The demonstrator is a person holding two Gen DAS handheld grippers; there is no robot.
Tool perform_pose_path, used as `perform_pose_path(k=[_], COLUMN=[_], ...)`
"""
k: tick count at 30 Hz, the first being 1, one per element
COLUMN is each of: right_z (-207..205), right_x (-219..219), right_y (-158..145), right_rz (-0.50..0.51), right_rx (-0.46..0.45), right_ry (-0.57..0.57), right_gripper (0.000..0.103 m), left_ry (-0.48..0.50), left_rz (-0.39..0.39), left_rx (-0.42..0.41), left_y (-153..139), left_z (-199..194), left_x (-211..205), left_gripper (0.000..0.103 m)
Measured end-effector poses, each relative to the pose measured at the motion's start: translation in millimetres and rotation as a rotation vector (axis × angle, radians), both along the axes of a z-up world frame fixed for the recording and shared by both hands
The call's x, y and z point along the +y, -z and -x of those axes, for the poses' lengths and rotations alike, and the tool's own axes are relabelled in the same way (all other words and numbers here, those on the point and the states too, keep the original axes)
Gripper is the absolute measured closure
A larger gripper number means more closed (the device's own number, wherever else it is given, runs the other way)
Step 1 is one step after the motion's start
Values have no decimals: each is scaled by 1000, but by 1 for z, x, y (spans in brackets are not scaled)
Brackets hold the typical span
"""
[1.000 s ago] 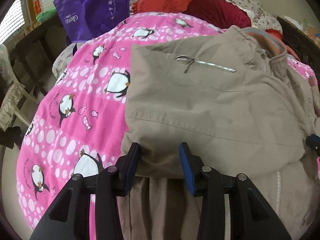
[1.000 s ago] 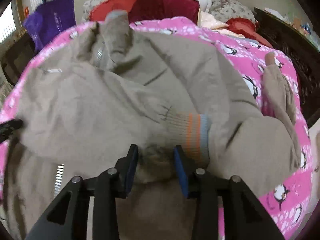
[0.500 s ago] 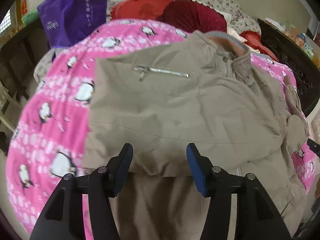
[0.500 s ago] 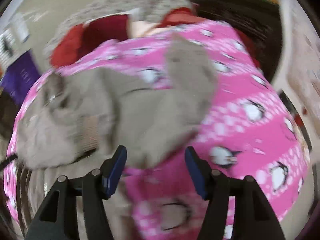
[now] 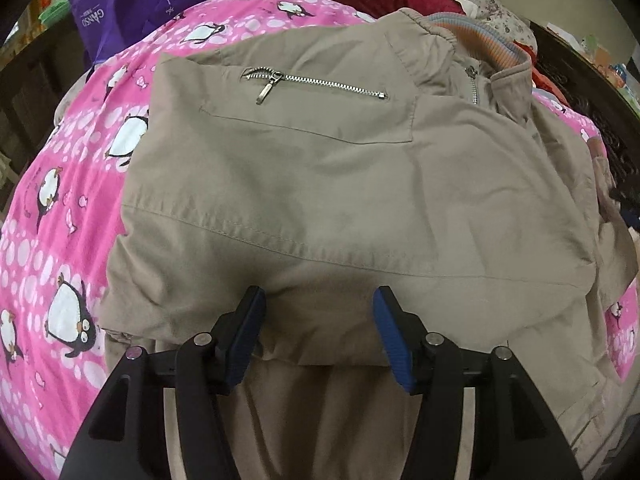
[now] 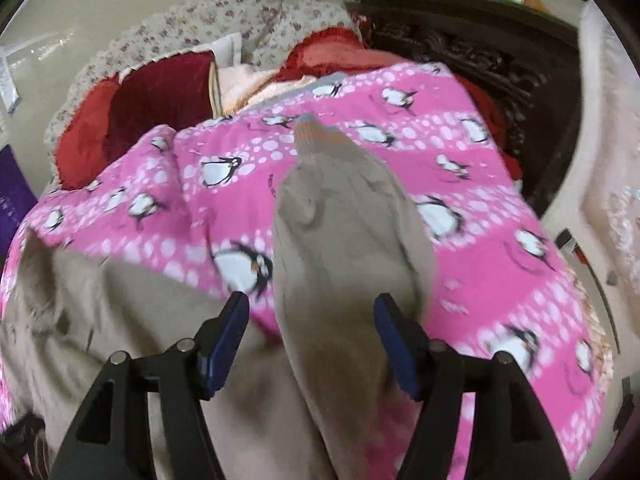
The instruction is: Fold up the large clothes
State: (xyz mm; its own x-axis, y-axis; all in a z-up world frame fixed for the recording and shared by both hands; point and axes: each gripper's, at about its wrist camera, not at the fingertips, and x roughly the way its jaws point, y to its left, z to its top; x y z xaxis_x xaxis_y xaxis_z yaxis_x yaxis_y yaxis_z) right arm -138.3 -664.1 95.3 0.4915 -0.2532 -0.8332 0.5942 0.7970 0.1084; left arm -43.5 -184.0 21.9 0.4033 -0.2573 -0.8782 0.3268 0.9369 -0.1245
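Khaki jacket (image 5: 328, 184) lies folded on pink penguin blanket (image 5: 60, 208), zip pocket (image 5: 316, 84) up; left gripper (image 5: 318, 316) over its near edge, jaws apart, empty; right gripper (image 6: 312, 320) spread wide w/ loose sleeve (image 6: 340, 220) running between fingers, not pinched; striped cuff (image 6: 316, 130) at far end.

Khaki jacket (image 5: 340, 184) on penguin blanket (image 5: 60, 200), left gripper (image 5: 318, 300) fingers (image 5: 250, 320) apart.
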Motion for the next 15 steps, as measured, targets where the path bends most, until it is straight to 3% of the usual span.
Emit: perform_pose_path(k=[2,4,6,11,15], right_z=[-20,-33,-30,8,39], right_x=[-7,-16,-30,-44,-32], right_y=[14,25,24,-19,-77], right_rz=[-5,16,-28,-104,-212], right_rx=[32,73,53,-97,-271], right_ry=[-7,-2,5,-26,-176], right_gripper=[35,47,95,100,100], left_ry=[8,17,28,30,30], left_rz=[-8,-7,1,33,56], left_rx=[-6,-6,-2,2,-97], left_y=[1,3,3,-3,-34], left_z=[1,0,-1,-5,3], left_x=[-3,-7,-6,1,13], left_gripper=[57,57,57,59,63])
